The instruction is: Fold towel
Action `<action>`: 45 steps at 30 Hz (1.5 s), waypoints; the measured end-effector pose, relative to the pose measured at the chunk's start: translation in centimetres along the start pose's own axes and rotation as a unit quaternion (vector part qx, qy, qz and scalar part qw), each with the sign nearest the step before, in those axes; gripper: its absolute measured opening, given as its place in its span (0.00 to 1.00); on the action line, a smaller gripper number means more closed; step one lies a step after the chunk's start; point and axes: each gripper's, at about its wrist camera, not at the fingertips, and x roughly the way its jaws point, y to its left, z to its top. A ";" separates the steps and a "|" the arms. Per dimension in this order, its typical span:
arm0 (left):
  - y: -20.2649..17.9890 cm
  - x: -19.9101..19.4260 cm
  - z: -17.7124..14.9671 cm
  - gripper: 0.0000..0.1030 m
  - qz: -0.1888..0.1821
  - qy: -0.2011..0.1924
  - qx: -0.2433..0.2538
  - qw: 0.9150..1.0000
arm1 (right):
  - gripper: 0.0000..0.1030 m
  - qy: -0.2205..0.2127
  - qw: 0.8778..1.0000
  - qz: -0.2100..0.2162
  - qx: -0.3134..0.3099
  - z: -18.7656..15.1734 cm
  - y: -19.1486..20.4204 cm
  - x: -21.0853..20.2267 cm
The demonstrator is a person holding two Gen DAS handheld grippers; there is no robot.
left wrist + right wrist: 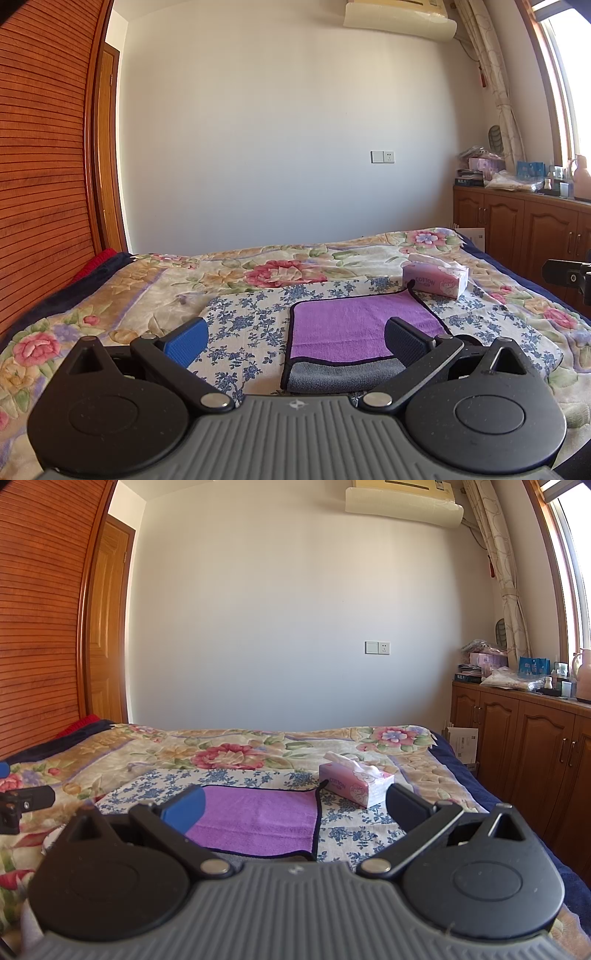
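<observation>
Towel (354, 325) lies ahead of our left gripper (295, 339) and right gripper (293, 810), both spread wide, empty; pinching one layer risks unfolding it.

R hand-held gripper (293, 814) agape, empty | towel (258, 821) flat, tissue box (354, 782) beside

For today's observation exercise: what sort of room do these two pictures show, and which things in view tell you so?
Most likely a bedroom in a home: a bed under a floral quilt, wooden cabinets below a curtained window, and an air conditioner high on the wall.
</observation>
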 end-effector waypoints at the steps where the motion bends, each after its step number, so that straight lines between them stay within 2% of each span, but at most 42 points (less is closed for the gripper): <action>1: 0.0 0.0 0.0 1.00 0.000 0.000 0.000 1.000 | 1.00 0.000 1.000 0.000 0.000 0.0 0.0 0.0; 45: 0.0 0.2 -0.3 1.00 0.000 0.003 -0.001 1.000 | 1.00 0.000 1.000 0.000 -0.001 -0.3 0.2 0.2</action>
